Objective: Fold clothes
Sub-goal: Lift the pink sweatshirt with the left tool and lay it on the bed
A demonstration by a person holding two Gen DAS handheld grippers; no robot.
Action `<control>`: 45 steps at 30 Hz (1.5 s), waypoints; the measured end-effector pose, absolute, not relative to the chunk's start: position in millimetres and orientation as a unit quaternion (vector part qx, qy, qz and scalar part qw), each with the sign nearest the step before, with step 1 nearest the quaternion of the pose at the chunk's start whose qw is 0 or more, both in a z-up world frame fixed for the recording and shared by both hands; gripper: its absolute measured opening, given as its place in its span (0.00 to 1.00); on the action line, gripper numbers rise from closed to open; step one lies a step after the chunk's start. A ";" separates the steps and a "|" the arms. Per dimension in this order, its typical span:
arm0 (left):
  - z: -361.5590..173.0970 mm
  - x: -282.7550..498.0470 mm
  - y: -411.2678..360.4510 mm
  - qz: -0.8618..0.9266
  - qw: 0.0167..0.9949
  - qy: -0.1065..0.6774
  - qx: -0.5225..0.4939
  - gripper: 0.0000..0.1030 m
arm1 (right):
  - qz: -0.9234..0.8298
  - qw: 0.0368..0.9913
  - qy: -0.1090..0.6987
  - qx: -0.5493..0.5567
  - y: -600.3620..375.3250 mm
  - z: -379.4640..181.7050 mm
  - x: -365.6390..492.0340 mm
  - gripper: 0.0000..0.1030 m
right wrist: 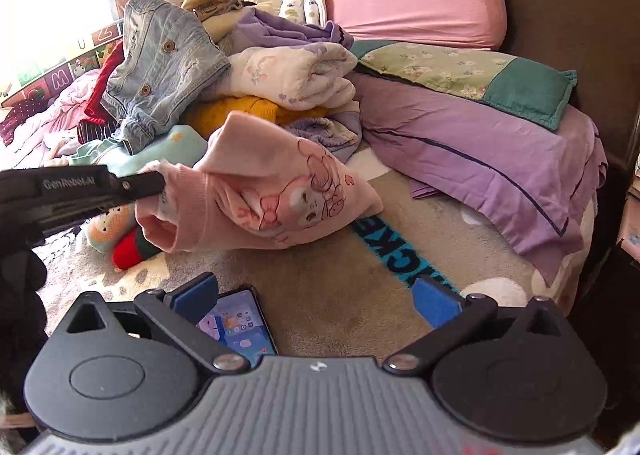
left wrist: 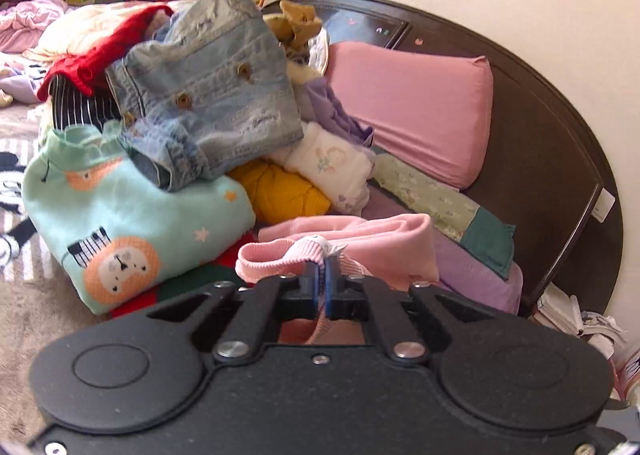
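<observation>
On the bed, crumpled pink sweatshirt [right wrist: 280,191] with cartoon print.

The right claw [right wrist: 316,301] is seen from behind, its blue pads spread wide apart above a bed blanket [right wrist: 320,275], with nothing between them. A lit phone [right wrist: 240,329] lies just beside its left pad. From the left edge, the left claw [right wrist: 158,185] is clamped on the ribbed edge of a pink cartoon-printed sweater [right wrist: 272,191]. Behind, a denim jacket [right wrist: 160,67] tops a clothes pile.
</observation>
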State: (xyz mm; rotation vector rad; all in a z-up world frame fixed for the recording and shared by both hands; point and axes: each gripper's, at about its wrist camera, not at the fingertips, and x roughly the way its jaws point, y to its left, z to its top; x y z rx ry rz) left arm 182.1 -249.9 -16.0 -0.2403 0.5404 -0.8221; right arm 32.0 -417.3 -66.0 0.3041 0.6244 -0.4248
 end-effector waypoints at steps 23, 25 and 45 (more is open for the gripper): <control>219.4 122.6 63.0 -0.148 0.987 0.051 0.043 0.00 | 0.048 0.963 0.255 0.071 -250.0 25.6 20.5 1.00; 208.5 148.2 90.7 -0.105 0.989 0.078 0.073 0.00 | 0.092 0.957 0.266 0.065 -233.5 25.3 27.7 1.00; -2.8 40.2 49.7 -0.372 0.856 0.256 0.250 0.09 | 0.129 0.940 0.307 0.076 -228.7 7.3 80.4 1.00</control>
